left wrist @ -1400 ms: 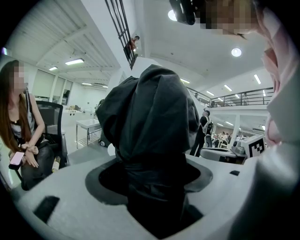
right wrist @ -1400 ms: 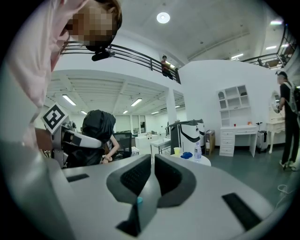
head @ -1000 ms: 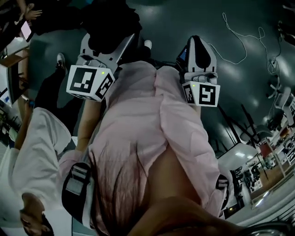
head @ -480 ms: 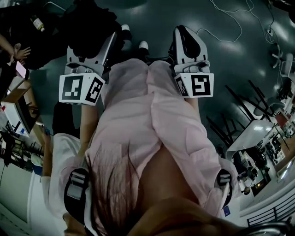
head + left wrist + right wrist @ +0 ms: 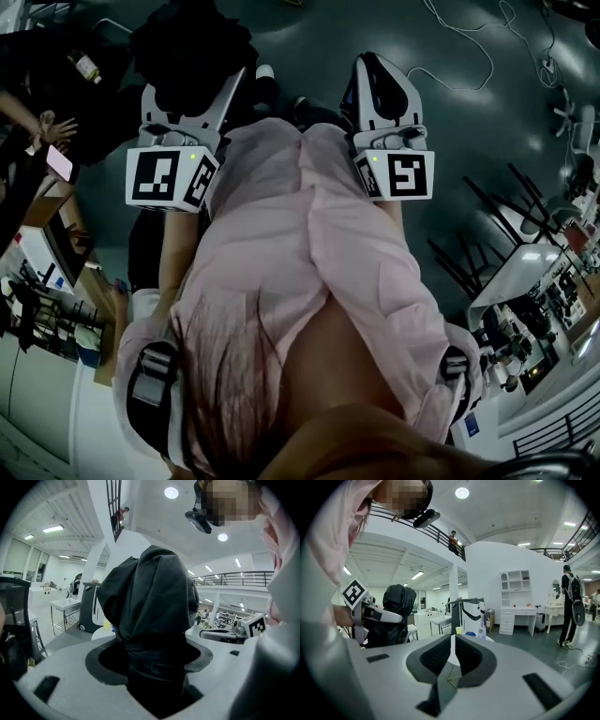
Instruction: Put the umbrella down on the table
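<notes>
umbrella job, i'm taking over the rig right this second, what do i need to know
Left tongs: shut on the folded black umbrella, held up in the air in front of the person.
Right tongs: shut, nothing between them.
Done: the umbrella is in hand.
Left: it is not on any table yet. Carry it over, lay it down, open the left tongs. A small white table shows ahead in the right gripper view; probably the spot.

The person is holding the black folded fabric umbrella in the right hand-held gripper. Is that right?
Not quite. The black folded fabric umbrella is in the left hand-held gripper; the left gripper view shows its jaws closed round the dark bundle. The right hand-held gripper has nothing between its jaws.
</notes>
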Available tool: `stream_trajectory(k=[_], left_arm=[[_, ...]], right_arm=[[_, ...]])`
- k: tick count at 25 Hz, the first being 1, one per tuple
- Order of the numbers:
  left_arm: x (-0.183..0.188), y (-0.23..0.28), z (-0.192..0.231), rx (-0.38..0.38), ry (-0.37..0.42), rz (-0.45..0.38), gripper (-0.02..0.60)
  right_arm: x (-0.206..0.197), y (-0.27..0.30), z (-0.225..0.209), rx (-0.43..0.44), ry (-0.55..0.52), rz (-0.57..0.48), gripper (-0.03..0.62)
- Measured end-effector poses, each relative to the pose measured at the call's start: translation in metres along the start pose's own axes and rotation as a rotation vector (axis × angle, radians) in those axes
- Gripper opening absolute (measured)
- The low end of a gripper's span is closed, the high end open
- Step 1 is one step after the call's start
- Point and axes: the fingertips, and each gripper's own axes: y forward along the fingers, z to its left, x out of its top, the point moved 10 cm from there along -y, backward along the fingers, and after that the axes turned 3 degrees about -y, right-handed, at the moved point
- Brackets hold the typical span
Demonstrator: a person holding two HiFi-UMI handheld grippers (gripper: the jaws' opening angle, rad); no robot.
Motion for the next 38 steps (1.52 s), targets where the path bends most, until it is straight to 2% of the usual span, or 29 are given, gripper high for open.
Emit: stream_trajectory(k=[11, 19, 30, 38], left_arm=[[-0.003, 0.007, 0.03, 0.01, -0.037, 0.034, 0.322], [0.0, 0.034, 0.036, 0.048, -0.054, 0.066, 0.322], [0.029, 0.104, 0.042, 0.129, -0.082, 0.016, 0.322], [0.025, 0.118, 0.04, 0.162, -0.098, -0.017, 0.322]], right_arm=[[0.001, 0.031, 0.005, -0.003, 0.006, 0.033, 0.041], [0.008, 0.065, -0.02, 0.05, 0.014, 0.031, 0.041], [0.026, 0.135, -0.089, 0.132, -0.004, 0.003, 0.041], [0.019, 0.149, -0.106, 0.167, -0.018, -0.009, 0.041]])
